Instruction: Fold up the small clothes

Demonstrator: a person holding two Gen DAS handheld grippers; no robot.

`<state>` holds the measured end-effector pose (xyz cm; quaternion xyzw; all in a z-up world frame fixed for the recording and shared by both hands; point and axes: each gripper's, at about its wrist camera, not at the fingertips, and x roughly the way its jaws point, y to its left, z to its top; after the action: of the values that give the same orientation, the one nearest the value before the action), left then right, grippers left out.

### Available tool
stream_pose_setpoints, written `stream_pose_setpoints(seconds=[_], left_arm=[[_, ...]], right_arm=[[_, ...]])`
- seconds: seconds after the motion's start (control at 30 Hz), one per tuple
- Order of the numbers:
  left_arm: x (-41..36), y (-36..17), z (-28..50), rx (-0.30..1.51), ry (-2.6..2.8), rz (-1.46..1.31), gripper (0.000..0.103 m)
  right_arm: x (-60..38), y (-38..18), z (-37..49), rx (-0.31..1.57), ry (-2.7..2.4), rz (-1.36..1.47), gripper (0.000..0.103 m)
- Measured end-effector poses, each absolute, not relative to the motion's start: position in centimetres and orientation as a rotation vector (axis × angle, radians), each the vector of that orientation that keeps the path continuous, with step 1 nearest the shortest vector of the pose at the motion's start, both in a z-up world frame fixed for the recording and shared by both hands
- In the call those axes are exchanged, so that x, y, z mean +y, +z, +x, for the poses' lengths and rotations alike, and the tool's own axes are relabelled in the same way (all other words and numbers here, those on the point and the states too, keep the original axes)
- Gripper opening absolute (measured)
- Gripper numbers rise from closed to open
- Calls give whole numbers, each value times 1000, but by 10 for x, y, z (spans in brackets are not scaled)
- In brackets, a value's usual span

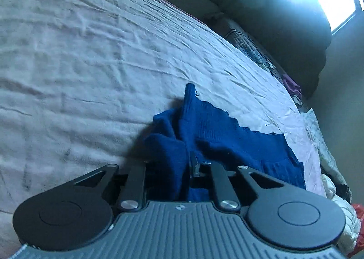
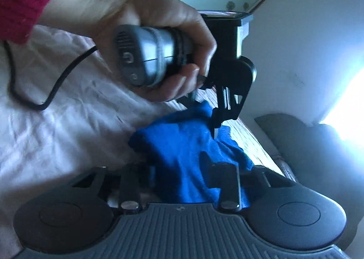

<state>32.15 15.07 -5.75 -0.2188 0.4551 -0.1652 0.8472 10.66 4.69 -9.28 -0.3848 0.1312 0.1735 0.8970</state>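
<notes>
- Jaws on both grippers stand narrow with blue knit bunched between them — the left gripper (image 1: 182, 174) pinches a ridge of the garment (image 1: 218, 136), and the right gripper (image 2: 182, 181) has a thick fold of it between its jaws.
- Garment: a small blue knitted piece on the bed (image 1: 79, 65), crumpled at the near edge where both grips gather it, the far part lying flatter on the wrinkled pale sheet.
- Seen from the right wrist view, the left hand (image 2: 159, 38) holds its gripper's handle above the cloth, tips down into the knit, a cable (image 2: 56, 81) trailing across the sheet.
- Step in hand, as I judge it: taking hold of one edge at two points, ready to lift and lay it over.
- To do it well — keep the two grips well apart along the same edge, so the cloth hangs straight rather than bunched.
- Lift just clear of the bed, both hands together, then carry the edge across level.
- Risk: loose knit stretches and slips; a pinch on one layer only may let go.
- Watch that no sheet is caught in the jaws.
</notes>
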Motion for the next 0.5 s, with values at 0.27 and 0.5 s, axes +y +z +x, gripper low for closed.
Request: stream_pose_setpoints(seconds=[0.27,0.5], left_arm=[[133,-33,308,900,-289,-351,13],[115,-6,298,858,-259,-288,13]], right_arm=[[43,-89,84,175,388,-816,6],[18,-65,82,189,422,-660,5]])
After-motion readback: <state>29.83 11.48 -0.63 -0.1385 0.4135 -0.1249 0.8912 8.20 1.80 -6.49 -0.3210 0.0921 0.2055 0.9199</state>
